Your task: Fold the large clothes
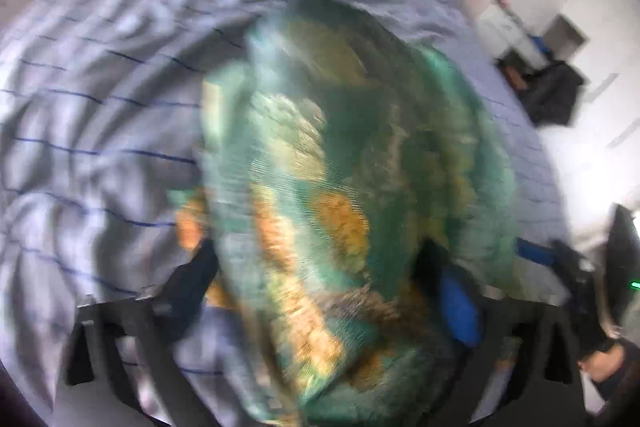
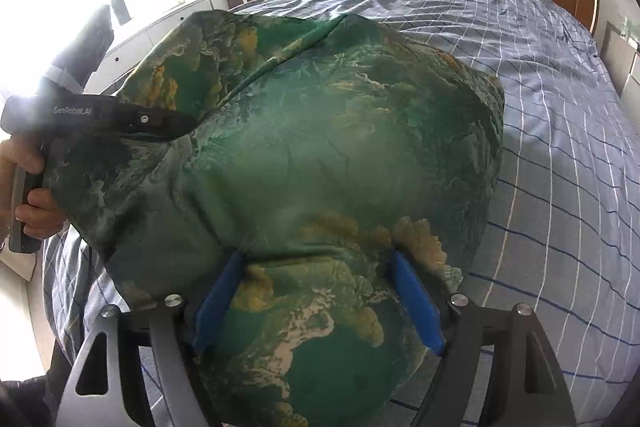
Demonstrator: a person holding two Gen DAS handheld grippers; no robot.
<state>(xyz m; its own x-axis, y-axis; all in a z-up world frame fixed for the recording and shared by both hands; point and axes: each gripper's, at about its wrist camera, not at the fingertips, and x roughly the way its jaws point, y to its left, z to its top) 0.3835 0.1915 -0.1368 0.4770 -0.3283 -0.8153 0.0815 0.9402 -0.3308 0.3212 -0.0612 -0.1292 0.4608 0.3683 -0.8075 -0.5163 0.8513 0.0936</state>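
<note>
Green-and-ochre patterned garment (image 2: 320, 155) lies bunched on the checked blue bedsheet (image 2: 560, 99), long axis running from my 6 toward 11 o'clock. I see the right gripper (image 2: 320, 295) pinching its near fold; the left gripper (image 1: 316, 287) gapes wide around blurred cloth, its grip unclear.

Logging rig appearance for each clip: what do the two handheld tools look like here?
Both tools have black frames with blue finger pads and silver bolt heads near the finger bases. The left tool, seen from the right wrist view, has a dark body with pale lettering and a grey handle. No sleeve is clearly visible.
</note>
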